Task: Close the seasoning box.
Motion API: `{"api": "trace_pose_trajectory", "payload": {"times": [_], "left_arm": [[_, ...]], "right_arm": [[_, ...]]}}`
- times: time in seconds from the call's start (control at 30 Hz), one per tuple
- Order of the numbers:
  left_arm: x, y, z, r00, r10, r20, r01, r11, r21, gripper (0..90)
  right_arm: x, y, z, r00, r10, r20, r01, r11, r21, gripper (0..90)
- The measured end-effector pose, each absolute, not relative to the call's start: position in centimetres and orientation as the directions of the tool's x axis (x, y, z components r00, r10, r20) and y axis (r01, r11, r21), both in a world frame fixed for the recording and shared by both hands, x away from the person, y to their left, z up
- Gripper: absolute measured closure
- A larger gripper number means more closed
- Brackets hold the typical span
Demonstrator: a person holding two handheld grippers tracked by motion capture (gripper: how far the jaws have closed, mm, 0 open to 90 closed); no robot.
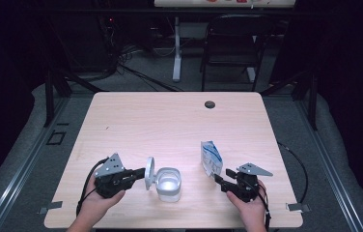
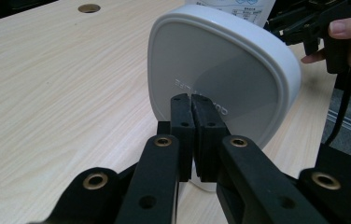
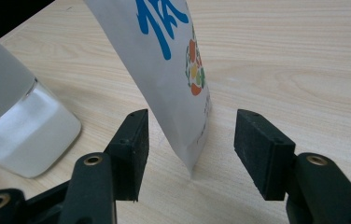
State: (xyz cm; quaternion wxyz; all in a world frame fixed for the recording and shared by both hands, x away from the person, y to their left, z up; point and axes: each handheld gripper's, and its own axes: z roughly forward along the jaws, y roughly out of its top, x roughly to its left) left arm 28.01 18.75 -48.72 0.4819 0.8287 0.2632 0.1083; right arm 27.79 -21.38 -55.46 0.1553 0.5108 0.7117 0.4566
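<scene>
A white rounded-square container stands near the table's front edge, its frosted wall also in the right gripper view. Its white lid stands upright at the container's left side, outer face toward my left gripper. My left gripper is shut, its pads pressed together with their tips at the lid's face; I see nothing between them. A white pouch with blue print stands to the right. My right gripper is open, and the pouch's lower corner sits between its pads, untouched.
The light wooden table has a cable hole at the back. A dark chair and a desk leg stand beyond the far edge. Both hands rest near the front edge.
</scene>
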Motion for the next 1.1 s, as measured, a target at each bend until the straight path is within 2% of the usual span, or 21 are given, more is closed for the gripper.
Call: {"api": "trace_pose_trajectory", "payload": {"times": [0.53,1.1], "left_arm": [[27.4,17.0,-49.0,0.862,0.504,-0.057,0.311,-0.437,0.844,90.0],[27.8,18.1,-48.9,0.840,0.540,-0.062,0.326,-0.410,0.852,88.3]], "right_arm": [[27.8,-21.4,-55.6,-0.425,0.871,0.249,0.590,0.057,0.806,45.4],[27.8,-21.5,-55.6,-0.422,0.871,0.251,0.593,0.056,0.803,45.4]]}}
